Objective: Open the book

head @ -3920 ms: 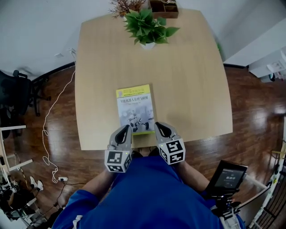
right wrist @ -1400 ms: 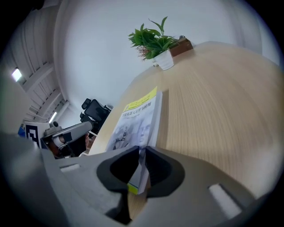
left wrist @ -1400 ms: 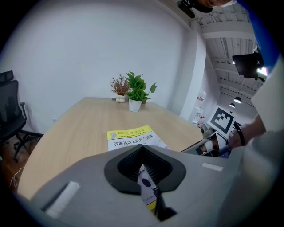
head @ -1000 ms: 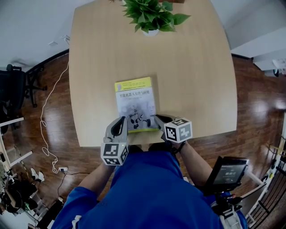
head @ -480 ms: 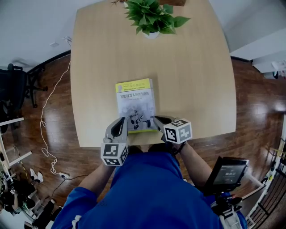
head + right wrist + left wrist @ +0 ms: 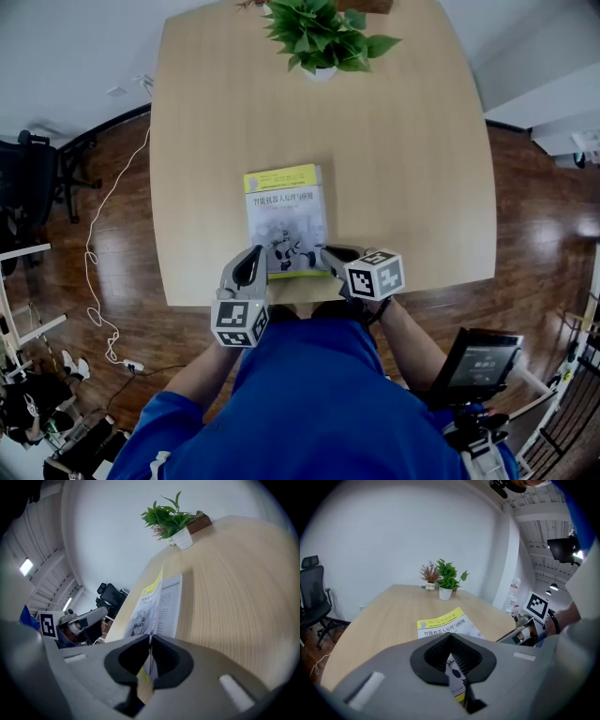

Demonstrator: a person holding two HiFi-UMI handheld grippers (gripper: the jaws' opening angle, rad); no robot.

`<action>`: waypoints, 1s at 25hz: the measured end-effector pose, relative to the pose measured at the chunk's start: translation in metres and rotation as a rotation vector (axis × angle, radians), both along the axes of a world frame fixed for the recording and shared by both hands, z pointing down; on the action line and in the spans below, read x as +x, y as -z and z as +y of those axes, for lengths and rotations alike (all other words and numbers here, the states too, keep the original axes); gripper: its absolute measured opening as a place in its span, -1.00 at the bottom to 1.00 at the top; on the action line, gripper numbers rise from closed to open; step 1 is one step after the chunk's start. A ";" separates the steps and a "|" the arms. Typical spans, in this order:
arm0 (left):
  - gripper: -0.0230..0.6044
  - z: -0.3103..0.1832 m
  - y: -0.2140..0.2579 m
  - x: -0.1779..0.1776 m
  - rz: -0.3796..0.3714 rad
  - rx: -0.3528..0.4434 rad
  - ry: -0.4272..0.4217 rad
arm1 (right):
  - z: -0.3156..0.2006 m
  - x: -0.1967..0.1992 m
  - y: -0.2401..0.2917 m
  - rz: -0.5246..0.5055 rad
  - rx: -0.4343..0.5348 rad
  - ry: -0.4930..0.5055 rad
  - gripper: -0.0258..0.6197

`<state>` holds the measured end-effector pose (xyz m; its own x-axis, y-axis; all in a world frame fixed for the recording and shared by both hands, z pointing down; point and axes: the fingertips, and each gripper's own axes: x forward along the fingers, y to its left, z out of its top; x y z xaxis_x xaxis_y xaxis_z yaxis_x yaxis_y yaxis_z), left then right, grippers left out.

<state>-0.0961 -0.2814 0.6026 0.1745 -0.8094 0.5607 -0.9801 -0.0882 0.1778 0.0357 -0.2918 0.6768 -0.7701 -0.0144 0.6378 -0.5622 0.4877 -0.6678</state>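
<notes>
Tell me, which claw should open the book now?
The right claw: its jaws, which just opened a touch, pinch the book cover at the free edge, lifted off the page. The left claw is shut by the spine.

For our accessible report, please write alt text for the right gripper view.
The right gripper pinches the near edge of the book cover, jaws just eased open slightly, holding it raised above the page beneath. The table stretches beyond to a plant.

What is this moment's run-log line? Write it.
phase: opening | right tongs: shut on book cover, jaws just eased wider | left tongs: shut, by its near left corner | book cover: right edge slightly lifted
</notes>
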 end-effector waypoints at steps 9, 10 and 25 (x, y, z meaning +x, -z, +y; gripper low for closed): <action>-0.91 0.001 0.003 -0.006 0.000 0.008 0.013 | 0.003 -0.006 0.008 0.015 0.027 0.029 -0.89; -0.91 0.002 0.003 -0.007 0.000 0.009 0.015 | 0.005 -0.007 0.011 0.011 0.030 0.029 -0.90; -0.90 0.017 0.019 -0.033 0.011 0.052 0.053 | 0.030 -0.057 0.069 -0.070 0.103 0.116 -0.91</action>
